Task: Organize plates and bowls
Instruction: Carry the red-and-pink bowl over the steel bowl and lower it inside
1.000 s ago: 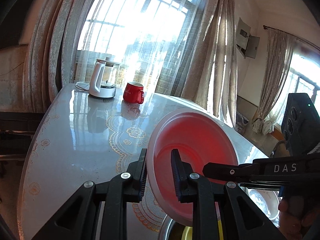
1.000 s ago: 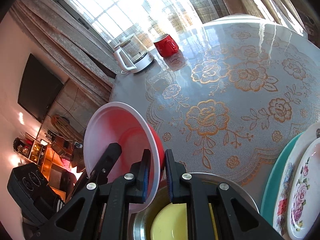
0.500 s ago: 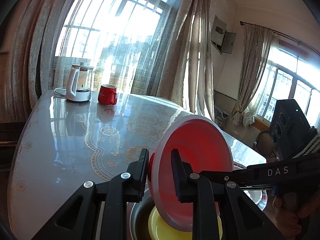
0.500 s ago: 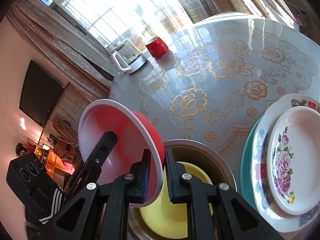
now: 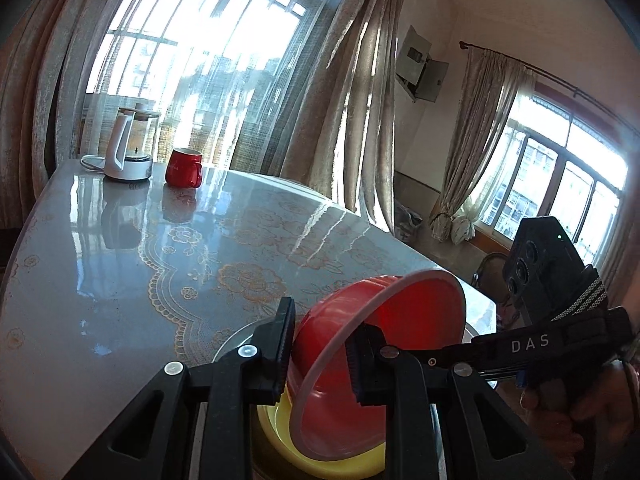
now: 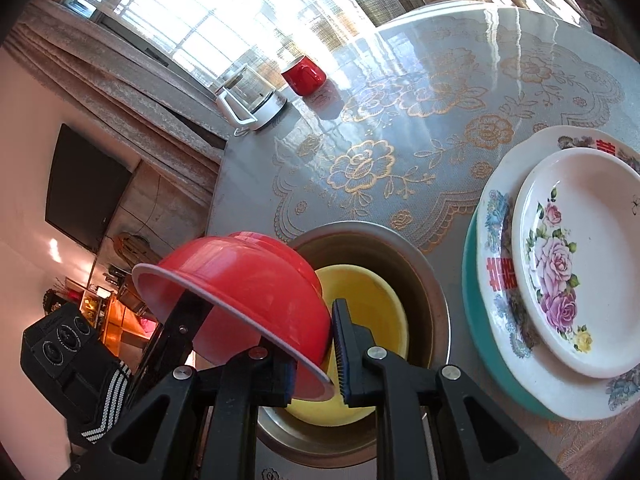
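Note:
A red bowl with a white rim hangs tilted over a yellow bowl that sits inside a steel bowl. My left gripper has its jaws parted around the red bowl's rim, one finger outside and one inside. My right gripper also straddles the rim on the opposite side, its jaws parted with a gap to the bowl wall. A stack of plates, floral white ones on a teal one, lies to the right of the steel bowl.
The table carries a gold-flowered lace cover. A red mug and a white kettle stand at the far end by the curtained window.
The red bowl has come down and tipped toward the yellow bowl. Both grippers' jaws have widened around its rim.

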Tool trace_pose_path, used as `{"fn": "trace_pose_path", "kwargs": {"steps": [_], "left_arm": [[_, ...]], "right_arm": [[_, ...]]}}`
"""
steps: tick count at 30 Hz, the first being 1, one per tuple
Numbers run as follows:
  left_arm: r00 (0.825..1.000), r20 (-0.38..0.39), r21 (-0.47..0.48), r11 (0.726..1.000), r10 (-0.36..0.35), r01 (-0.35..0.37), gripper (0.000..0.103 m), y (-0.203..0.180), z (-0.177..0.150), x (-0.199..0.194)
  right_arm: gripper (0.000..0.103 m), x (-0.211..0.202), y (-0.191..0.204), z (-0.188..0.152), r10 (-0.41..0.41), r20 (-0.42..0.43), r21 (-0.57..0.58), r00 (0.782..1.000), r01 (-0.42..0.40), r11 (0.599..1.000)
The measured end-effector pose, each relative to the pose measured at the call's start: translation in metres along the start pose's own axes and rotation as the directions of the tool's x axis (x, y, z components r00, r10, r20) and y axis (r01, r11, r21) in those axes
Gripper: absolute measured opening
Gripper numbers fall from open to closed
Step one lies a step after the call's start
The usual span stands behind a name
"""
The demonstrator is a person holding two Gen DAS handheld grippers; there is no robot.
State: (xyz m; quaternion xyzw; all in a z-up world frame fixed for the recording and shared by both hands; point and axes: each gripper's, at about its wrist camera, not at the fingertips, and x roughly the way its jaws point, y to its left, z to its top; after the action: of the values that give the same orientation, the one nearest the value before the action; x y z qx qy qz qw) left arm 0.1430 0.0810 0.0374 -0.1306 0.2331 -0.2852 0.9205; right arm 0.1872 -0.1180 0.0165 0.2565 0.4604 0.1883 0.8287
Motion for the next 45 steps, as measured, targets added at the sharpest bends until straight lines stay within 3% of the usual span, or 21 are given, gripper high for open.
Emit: {"fn": "trace_pose_path", "kwargs": {"steps": [4,18,35,43,45], "left_arm": [[1.0,-0.017,0.015,1.0,0.001,-0.001,0.023,-0.006,-0.002,0.001],[0.998,-0.037,0.089,0.995,0.044,-0.04,0.027,-0.016,-0.009,0.004],[0.997,-0.064,0.075,0.996,0.043,-0.038,0.027,-0.01,-0.009,0.008],[0.996,-0.072,0.086,0.995,0.053,-0.046,0.028,-0.011,-0.009,0.01],[0.997,-0.059,0.074,0.996,0.053,-0.048,0.036,-0.009,-0.008,0.008]], "right_arm": [[0.017,0.005,-0.009,-0.007,0.031,-0.045,0.045,0.999,-0.029,0.999],[0.018,0.004,-0.026,-0.019,-0.006,-0.084,0.093,0.996,0.014,0.996],[0.024,-0.006,-0.026,-0.018,0.003,-0.073,0.096,0.997,0.004,0.995],[0.029,0.002,-0.016,-0.007,-0.067,-0.072,0.043,0.995,0.07,0.997],[0.031,-0.002,-0.013,-0.004,-0.092,-0.049,0.025,0.995,0.093,0.995]]}}
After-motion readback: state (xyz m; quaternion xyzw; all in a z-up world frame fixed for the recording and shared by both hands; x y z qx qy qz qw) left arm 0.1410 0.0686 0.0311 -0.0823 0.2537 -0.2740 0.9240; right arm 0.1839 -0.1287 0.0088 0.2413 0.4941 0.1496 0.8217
